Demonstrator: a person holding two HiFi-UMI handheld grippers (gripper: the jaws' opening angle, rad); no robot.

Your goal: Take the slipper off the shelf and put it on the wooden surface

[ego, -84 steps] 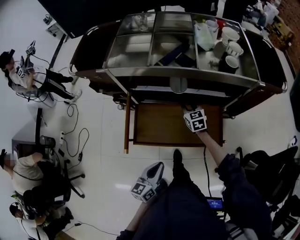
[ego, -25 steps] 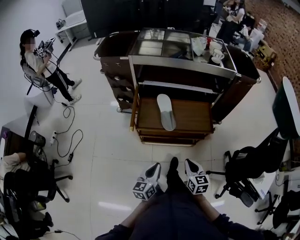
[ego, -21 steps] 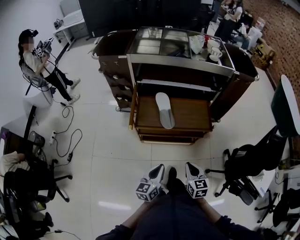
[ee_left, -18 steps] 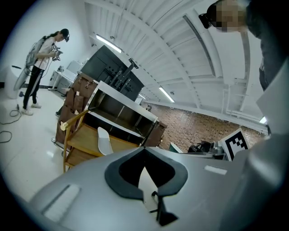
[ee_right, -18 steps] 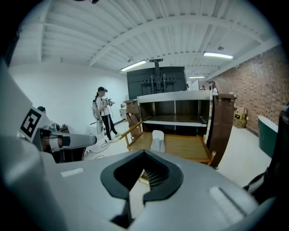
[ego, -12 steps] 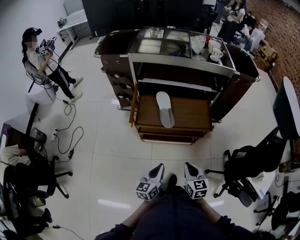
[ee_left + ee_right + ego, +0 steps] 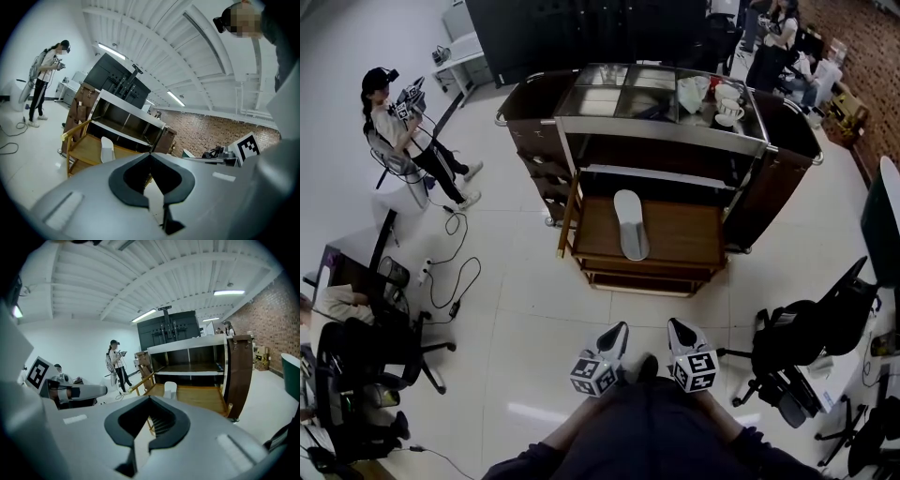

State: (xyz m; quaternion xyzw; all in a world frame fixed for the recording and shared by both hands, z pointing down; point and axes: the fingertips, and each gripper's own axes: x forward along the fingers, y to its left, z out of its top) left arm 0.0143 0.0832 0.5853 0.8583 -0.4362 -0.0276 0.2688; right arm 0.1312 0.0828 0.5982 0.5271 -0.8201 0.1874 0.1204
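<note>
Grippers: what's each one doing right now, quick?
Left gripper: shut, holding nothing.
Right gripper: shut, holding nothing.

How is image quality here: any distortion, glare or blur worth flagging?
Head view: fisheye bending, yet the slipper on the wooden surface reads sharp. Left gripper view: dark round vignette, strong curving at the edges. Right gripper view: same vignette, ceiling lamp bright.

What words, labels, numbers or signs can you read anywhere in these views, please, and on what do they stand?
None can be read.
Left marker cube, right marker cube: black-and-white square patterns, no letters.
Cups on the cart: any print too small to read.
</note>
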